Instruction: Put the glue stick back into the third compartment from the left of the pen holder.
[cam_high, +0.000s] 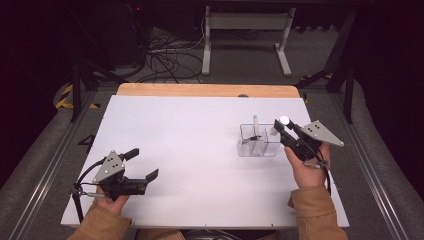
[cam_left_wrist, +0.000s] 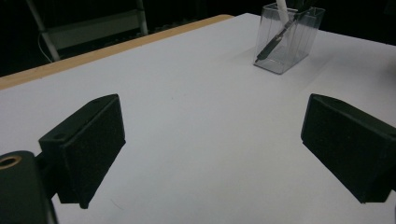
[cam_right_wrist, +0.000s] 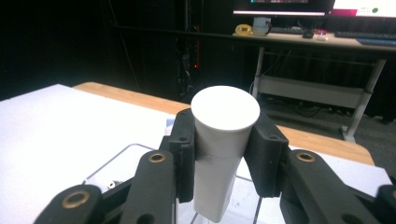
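Note:
My right gripper (cam_high: 281, 130) is shut on a white cylinder (cam_high: 284, 120) with a flat round end. It holds the cylinder tilted just over the right end of a clear plastic box (cam_high: 246, 149). In the right gripper view the cylinder (cam_right_wrist: 225, 116) is clamped between both pads, with the box rim (cam_right_wrist: 116, 156) below it. A thin white stick (cam_high: 255, 122) and a black pen (cam_high: 254, 138) lean inside the box. My left gripper (cam_high: 143, 164) rests at the near left of the table, open and holding nothing. Far ahead of its wide jaws (cam_left_wrist: 212, 149) stands the box (cam_left_wrist: 299, 42).
The white tabletop (cam_high: 190, 130) has a wooden strip (cam_high: 205, 90) along its far edge. Beyond it lie floor cables (cam_high: 165, 60) and a white desk frame (cam_high: 245, 35). A desk with monitors (cam_right_wrist: 327, 37) stands behind in the right gripper view.

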